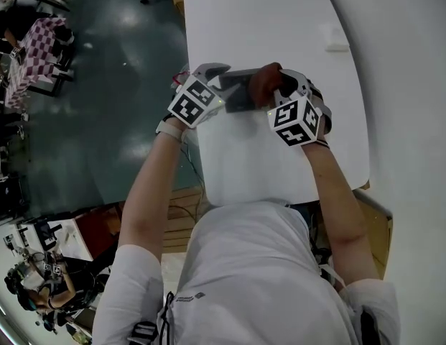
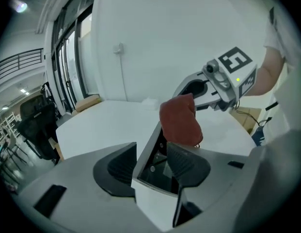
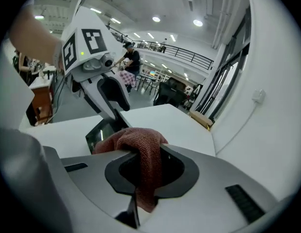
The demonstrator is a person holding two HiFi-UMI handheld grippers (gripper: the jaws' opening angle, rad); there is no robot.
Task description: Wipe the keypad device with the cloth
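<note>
The keypad device, a dark flat unit with a glossy screen, is near the left edge of the white table. My left gripper is at its left end. In the left gripper view the device lies tilted between the jaws of that gripper, which stand wide, and I see no pad pressing on it. My right gripper is shut on a reddish-brown cloth. That cloth hangs onto the device's far end. In the right gripper view the cloth drapes out of the jaws, with the device just beyond.
A small white object lies farther back on the table near the white wall. The table's left edge drops to a dark floor with chairs and a checkered table. A cardboard box sits past the far end.
</note>
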